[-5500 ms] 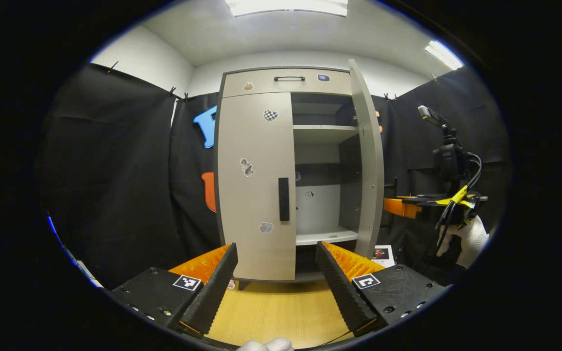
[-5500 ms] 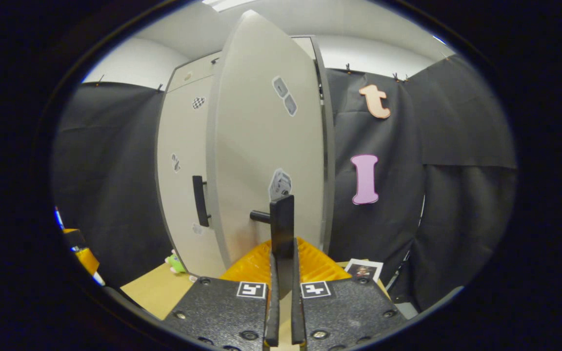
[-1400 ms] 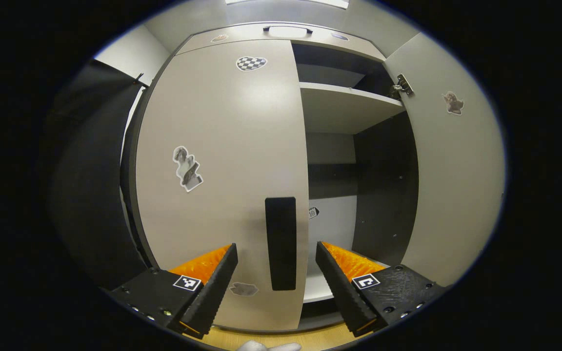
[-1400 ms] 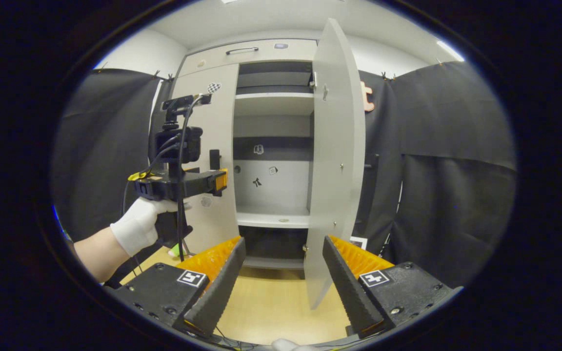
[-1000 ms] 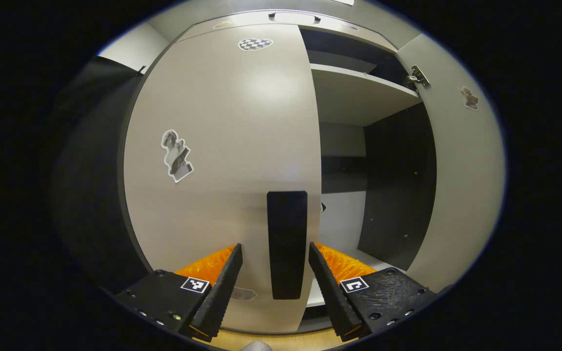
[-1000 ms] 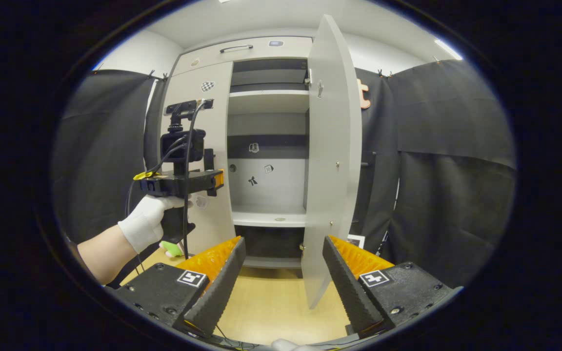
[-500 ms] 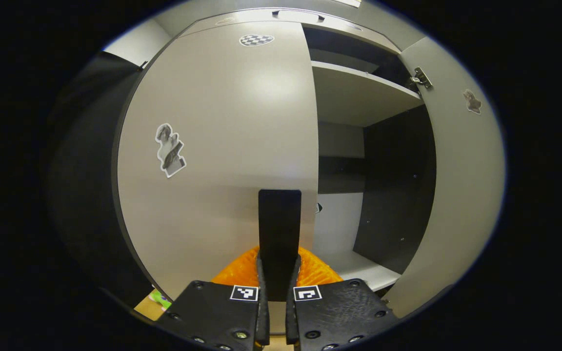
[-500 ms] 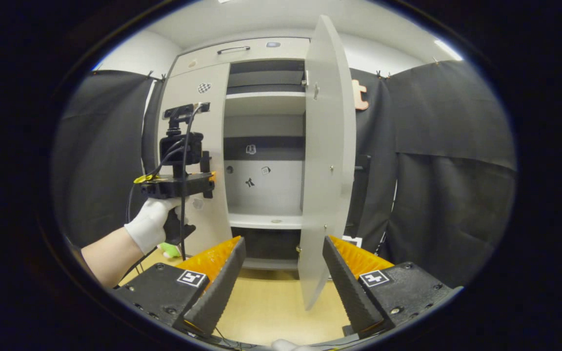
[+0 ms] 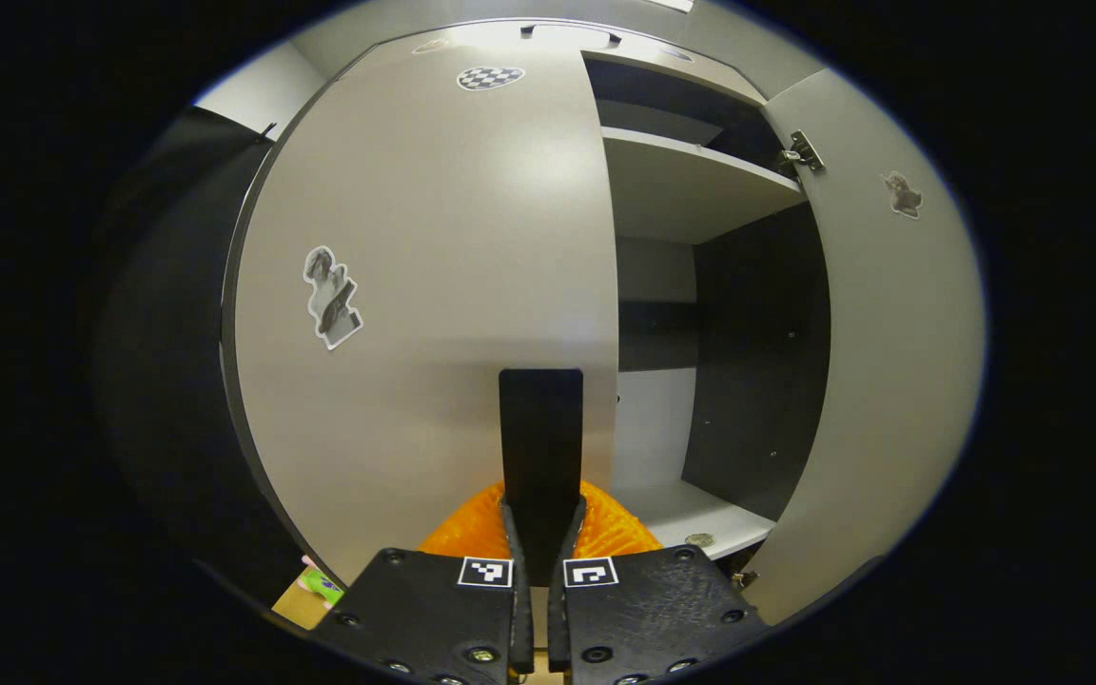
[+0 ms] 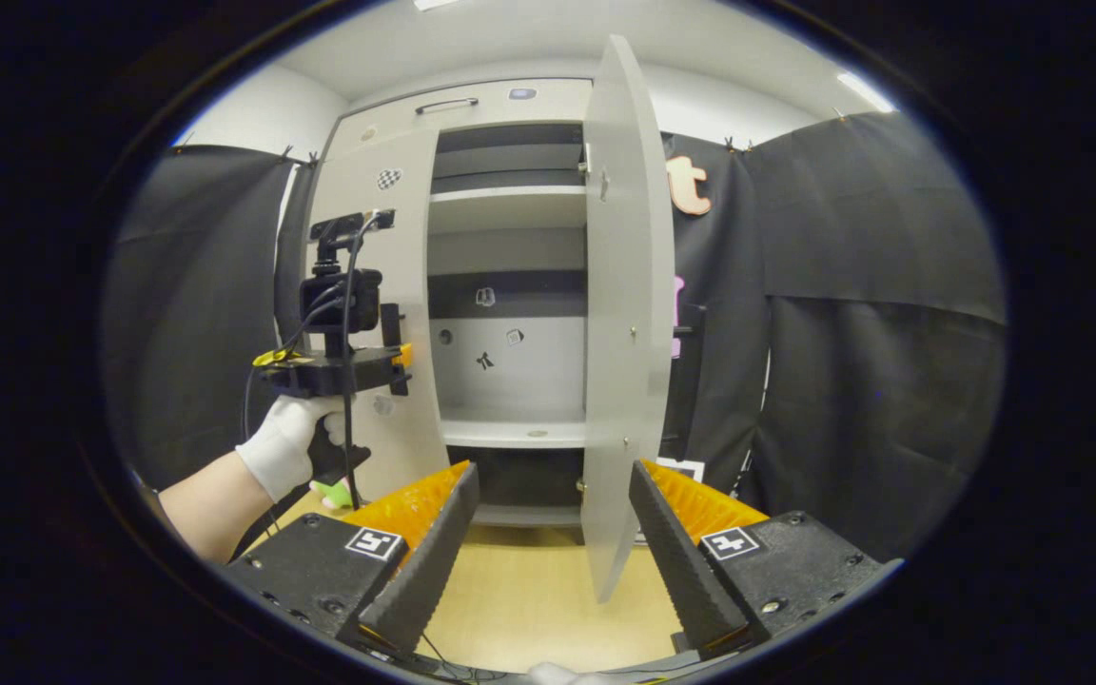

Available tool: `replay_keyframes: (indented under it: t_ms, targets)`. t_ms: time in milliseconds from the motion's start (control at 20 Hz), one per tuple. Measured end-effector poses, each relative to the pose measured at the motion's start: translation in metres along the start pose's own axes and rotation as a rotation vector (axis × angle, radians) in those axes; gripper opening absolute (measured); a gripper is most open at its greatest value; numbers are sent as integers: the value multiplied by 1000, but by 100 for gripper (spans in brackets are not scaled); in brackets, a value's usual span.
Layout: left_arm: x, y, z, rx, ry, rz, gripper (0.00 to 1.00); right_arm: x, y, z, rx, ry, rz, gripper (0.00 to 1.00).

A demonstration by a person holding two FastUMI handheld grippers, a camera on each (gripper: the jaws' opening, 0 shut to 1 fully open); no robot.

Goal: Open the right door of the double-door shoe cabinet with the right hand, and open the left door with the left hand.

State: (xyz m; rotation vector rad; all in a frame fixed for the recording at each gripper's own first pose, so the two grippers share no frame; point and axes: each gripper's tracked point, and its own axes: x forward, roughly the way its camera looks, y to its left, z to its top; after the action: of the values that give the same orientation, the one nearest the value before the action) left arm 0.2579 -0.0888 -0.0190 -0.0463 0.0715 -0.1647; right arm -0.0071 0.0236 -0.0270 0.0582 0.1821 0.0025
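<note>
Where the left gripper point(image 9: 538, 547) meets the shoe cabinet point(image 10: 472, 105), its two fingers are pressed together on the lower end of the black handle point(image 9: 540, 457) of the left door point(image 9: 434, 276), the handle rising straight up from between them in the left gripper view. That handle is a flat dark upright bar set close to the door's right edge. The left door is pale grey with a checkered sticker point(image 9: 489, 77) near its top and a figure sticker point(image 9: 330, 297) on its left half; it looks closed or nearly so, and which one cannot be told. In the right gripper view the same gripper appears at the far left, held by a white-gloved hand point(image 10: 283, 445) against the left door's front.

The right gripper point(image 10: 553, 518) is held back from the cabinet with its fingers spread wide apart and nothing between them. The right door point(image 10: 626, 314) stands swung out toward the camera, seen almost edge-on, its lower corner hanging above the wooden floor point(image 10: 529, 599) between the right gripper's fingers but farther off, touching neither. Its inner face is plain grey with a hinge point(image 9: 801, 152) near the top.

The open right half shows a pale upper shelf point(image 10: 508, 206), a dark band across the back panel, a few small stickers there, and a lower shelf point(image 10: 510, 433). A drawer front with a dark pull point(image 10: 446, 104) runs across the top.
</note>
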Motion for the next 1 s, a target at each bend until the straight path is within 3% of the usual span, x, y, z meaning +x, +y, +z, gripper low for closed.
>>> replay_keyframes:
  t_ms: [450, 1000]
  targets:
    - [-30, 4, 0, 7, -6, -30, 5, -6, 7, -4, 10, -3, 48, 99]
    - [-72, 23, -2, -9, -5, -13, 5, -12, 14, -3, 10, -6, 106, 99]
